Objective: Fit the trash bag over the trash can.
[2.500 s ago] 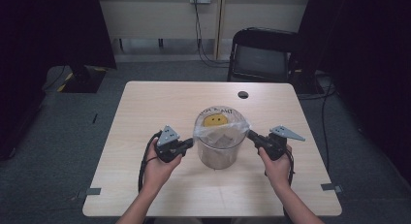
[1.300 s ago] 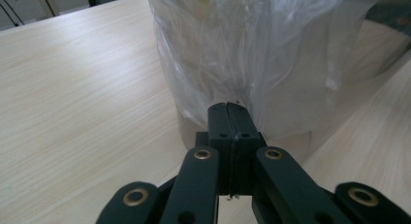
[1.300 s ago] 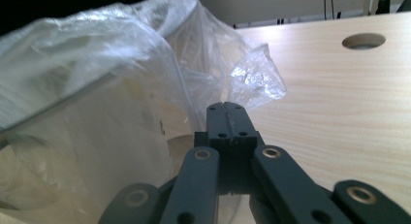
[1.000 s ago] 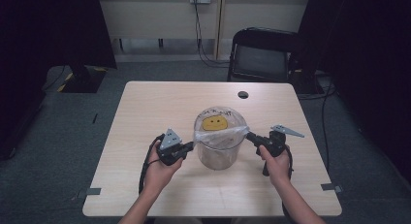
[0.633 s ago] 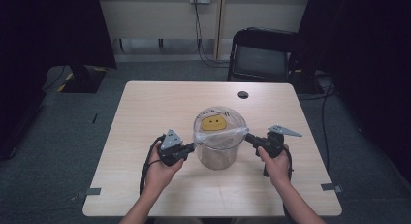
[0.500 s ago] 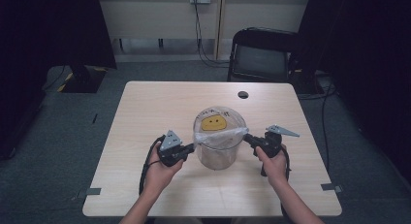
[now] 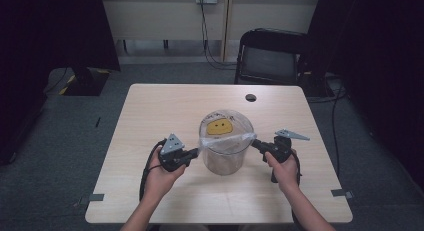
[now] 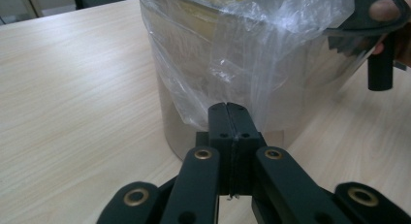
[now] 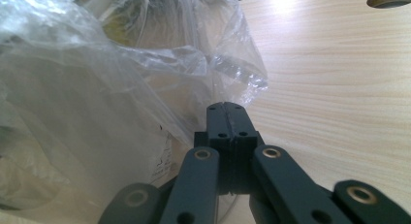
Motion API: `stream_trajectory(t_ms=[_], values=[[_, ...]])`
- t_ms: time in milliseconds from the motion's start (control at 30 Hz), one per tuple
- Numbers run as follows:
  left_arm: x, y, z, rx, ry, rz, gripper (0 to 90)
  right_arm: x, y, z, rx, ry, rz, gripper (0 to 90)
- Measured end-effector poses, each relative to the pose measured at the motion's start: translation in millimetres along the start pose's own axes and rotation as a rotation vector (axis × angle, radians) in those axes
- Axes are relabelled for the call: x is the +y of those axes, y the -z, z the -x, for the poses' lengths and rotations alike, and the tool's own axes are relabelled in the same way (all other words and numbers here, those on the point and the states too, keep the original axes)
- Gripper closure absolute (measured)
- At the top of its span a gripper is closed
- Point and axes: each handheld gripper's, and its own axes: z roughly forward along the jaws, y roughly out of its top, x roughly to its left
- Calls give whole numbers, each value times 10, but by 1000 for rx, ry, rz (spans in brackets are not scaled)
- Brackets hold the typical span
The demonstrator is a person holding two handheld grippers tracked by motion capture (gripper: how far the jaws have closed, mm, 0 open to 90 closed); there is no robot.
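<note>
Got the bucket (image 7: pixel 226 146) sitting mid-table (image 7: pixel 165 106), clear plastic bag (image 8: pixel 252 54) draped over its rim. My left tongs (image 8: pixel 227 118) are clamped tight on the bag's edge on one side, right tongs (image 9: pixel 226 118) pinching it on the other.

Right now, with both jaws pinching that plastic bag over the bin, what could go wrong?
1. The thin clear bag is gripped by its edge on each side by the left gripper and the right gripper; pulling apart could tear the film.
2. The bin stands free on the table; an uneven pull might tip or drag it.
3. The film could slip from shut jaws.
</note>
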Motion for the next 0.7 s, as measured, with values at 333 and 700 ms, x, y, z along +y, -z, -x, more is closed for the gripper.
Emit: stream_trajectory(t_ms=[333,700], values=[[-76,-142,6,30,-55,-99,900,91,191,-70,45,3,11,900],[-57,-175,-50,72,-36,-55,900,30,25,-95,32,13,38,900]])
